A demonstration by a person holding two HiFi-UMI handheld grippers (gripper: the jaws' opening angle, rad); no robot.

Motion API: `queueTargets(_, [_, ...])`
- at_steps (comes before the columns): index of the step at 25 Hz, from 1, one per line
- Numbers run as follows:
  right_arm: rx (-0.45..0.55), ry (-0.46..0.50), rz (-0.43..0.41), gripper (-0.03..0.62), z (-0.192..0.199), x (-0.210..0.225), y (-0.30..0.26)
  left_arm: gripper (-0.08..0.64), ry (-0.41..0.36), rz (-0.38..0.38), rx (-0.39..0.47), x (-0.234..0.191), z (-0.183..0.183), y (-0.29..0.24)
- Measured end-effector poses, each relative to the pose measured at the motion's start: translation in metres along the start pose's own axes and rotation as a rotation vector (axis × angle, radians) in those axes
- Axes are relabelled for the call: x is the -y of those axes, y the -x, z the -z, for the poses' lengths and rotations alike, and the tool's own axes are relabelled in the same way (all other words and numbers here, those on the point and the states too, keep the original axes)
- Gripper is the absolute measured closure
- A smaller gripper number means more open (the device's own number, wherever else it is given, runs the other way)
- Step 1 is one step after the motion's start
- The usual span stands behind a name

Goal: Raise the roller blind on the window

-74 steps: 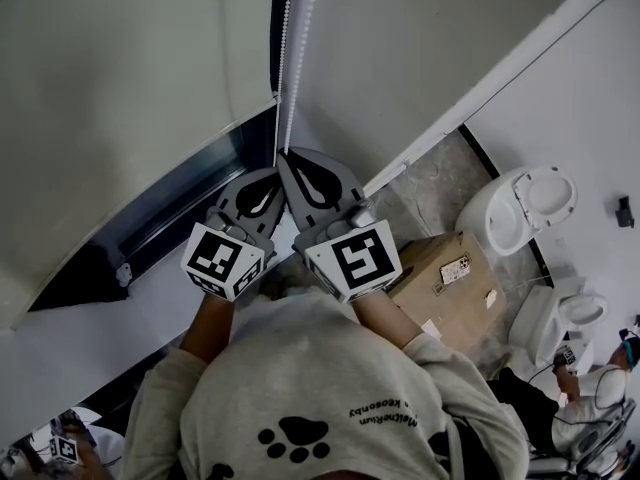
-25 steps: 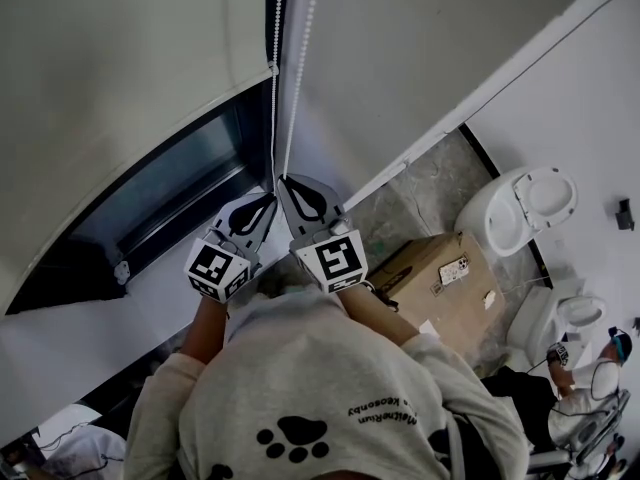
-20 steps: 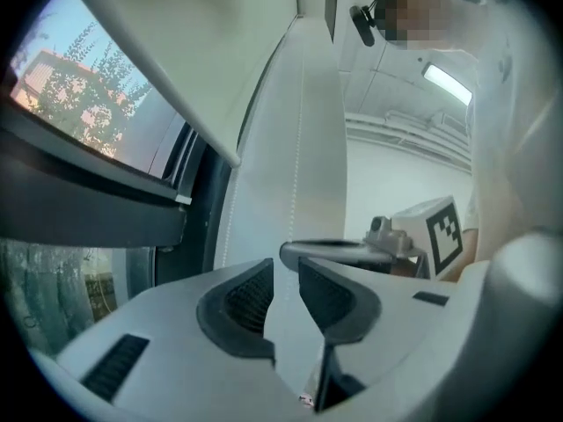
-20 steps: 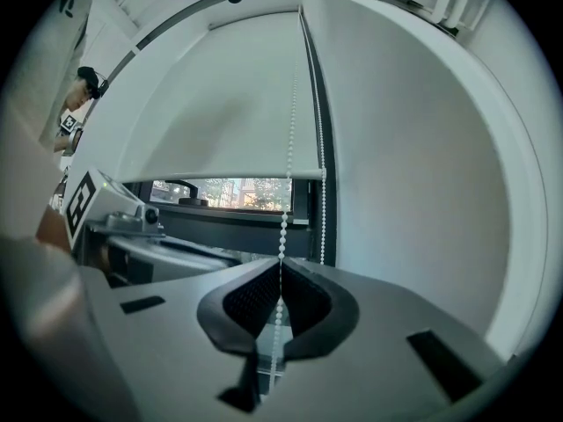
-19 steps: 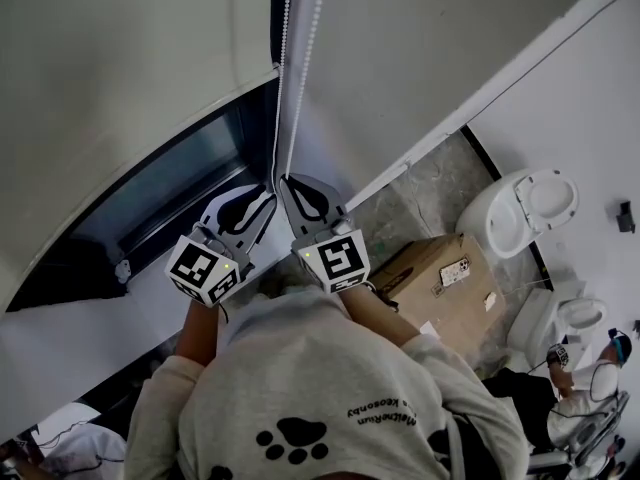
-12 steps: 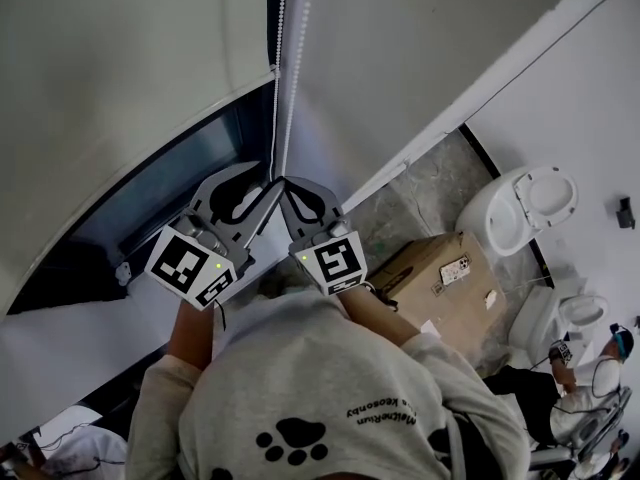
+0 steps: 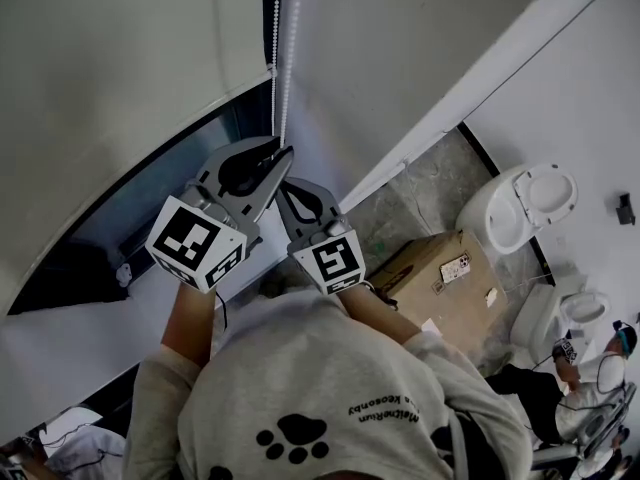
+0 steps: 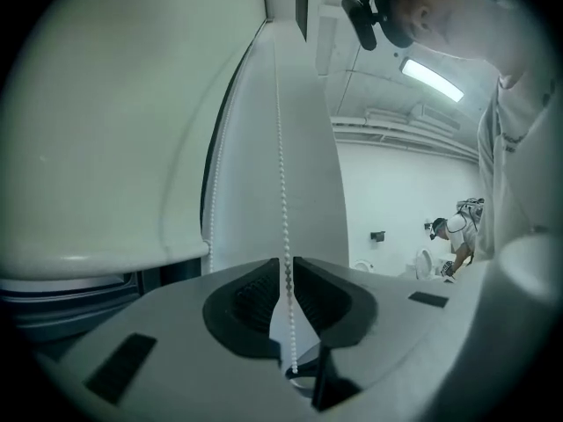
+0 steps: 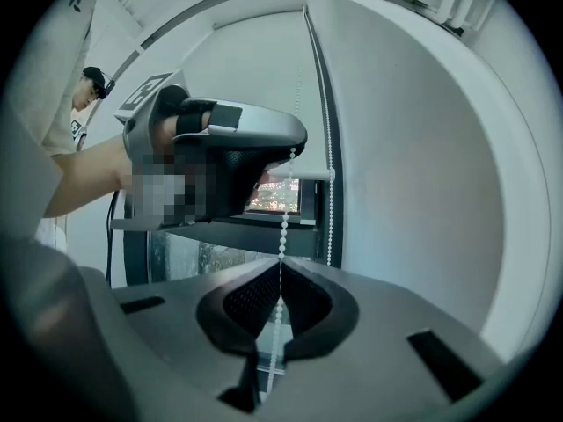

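Observation:
The white roller blind (image 7: pixel 120 58) covers the upper window, with dark glass (image 7: pixel 170 203) bare below its bottom edge. A white bead chain (image 7: pixel 279 48) hangs beside it. My right gripper (image 7: pixel 282 182) is shut on one strand, and in the right gripper view the chain (image 9: pixel 283 227) is pinched at the tips (image 9: pixel 280 269). My left gripper (image 7: pixel 285 151) is just above the right one. Its jaws have just been closing, and the chain (image 8: pixel 281 148) runs through the narrow gap (image 8: pixel 286 266) untouched by the pads.
The white sill (image 7: pixel 80 338) lies below the window. On the floor to the right are a cardboard box (image 7: pixel 440 278) and two toilets (image 7: pixel 520 208) (image 7: pixel 560 318). A person (image 7: pixel 590 368) crouches at the lower right. A plain white wall (image 7: pixel 400 48) lies right of the chain.
The left gripper let go of the chain, opened wide, rose above the right gripper and narrowed around the chain again. The right gripper stayed put, shut on the chain.

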State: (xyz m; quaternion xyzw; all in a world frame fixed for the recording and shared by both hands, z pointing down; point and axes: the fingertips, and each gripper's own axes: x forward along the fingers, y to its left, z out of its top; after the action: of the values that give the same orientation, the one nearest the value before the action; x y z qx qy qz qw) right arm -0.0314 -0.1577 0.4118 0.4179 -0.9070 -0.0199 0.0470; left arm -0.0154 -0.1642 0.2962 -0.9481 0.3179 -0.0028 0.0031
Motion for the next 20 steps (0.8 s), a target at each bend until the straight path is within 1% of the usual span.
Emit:
queueTargets(1, [-0.001,0.000,0.000,0.583,0.000,0.000,0.000,0.508,-0.003,-0.006,-0.007,-0.001,0.000,0.000])
queueTargets(3, [-0.002,0.001,0.000,0.583,0.001,0.001,-0.002,0.546,-0.002,-0.009,-0.017,-0.003,0.002,-0.001])
queueTargets(4, [-0.002,0.003,0.000,0.583,0.001,0.001,-0.002,0.549,0.002,-0.006,-0.019,-0.003,0.003,-0.001])
queueTargets(6, [-0.002,0.006,0.002,0.583,0.001,0.001,-0.003,0.552,0.005,-0.003,-0.016,-0.003,0.003,-0.001])
queueTargets(9, [0.000,0.014,0.005,0.583,0.000,0.001,-0.003,0.552,-0.006,-0.021,0.001,-0.004,0.002,0.001])
queueTargets(15, [0.001,0.026,0.012,0.583,0.004,0.004,-0.005,0.552,0.029,-0.046,0.050,-0.005,0.006,0.001])
queueTargets(20, [-0.007,0.030,0.016,0.583,0.009,0.004,-0.005,0.552,0.003,-0.065,0.049,-0.004,0.011,0.000])
